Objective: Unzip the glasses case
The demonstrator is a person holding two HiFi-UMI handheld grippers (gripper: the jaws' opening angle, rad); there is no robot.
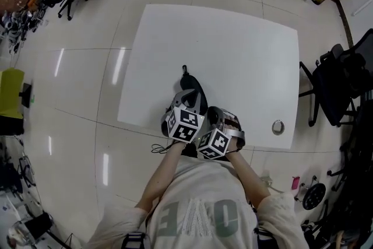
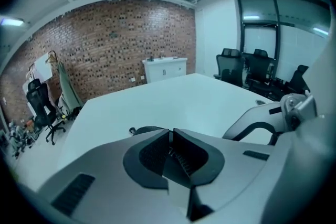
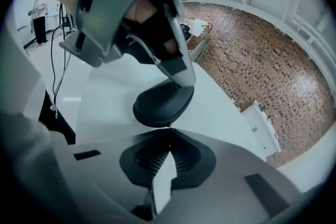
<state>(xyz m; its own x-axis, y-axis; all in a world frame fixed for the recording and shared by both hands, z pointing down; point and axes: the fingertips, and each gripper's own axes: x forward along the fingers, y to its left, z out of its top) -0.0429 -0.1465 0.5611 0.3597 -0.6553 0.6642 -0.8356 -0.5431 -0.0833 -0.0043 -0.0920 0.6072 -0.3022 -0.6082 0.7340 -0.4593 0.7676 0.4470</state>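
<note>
1. The white table (image 1: 245, 49) is filling the middle of the head view.
2. The person (image 1: 201, 213) is standing at the table's near edge, bottom centre of the frame, holding both tools side by side.
3. The left gripper (image 2: 170, 136) is showing its jaws pressed together with nothing visible between them, its tip sitting over the case.
4. The right gripper (image 3: 169, 134) is also showing its jaws together. Its tips are meeting a thin dark tab at the case's near end, and whether they are pinching it is unclear.
5. The black glasses case (image 1: 194, 90) is lying flat on the table, lower centre of the head view, just above the grippers.
</note>
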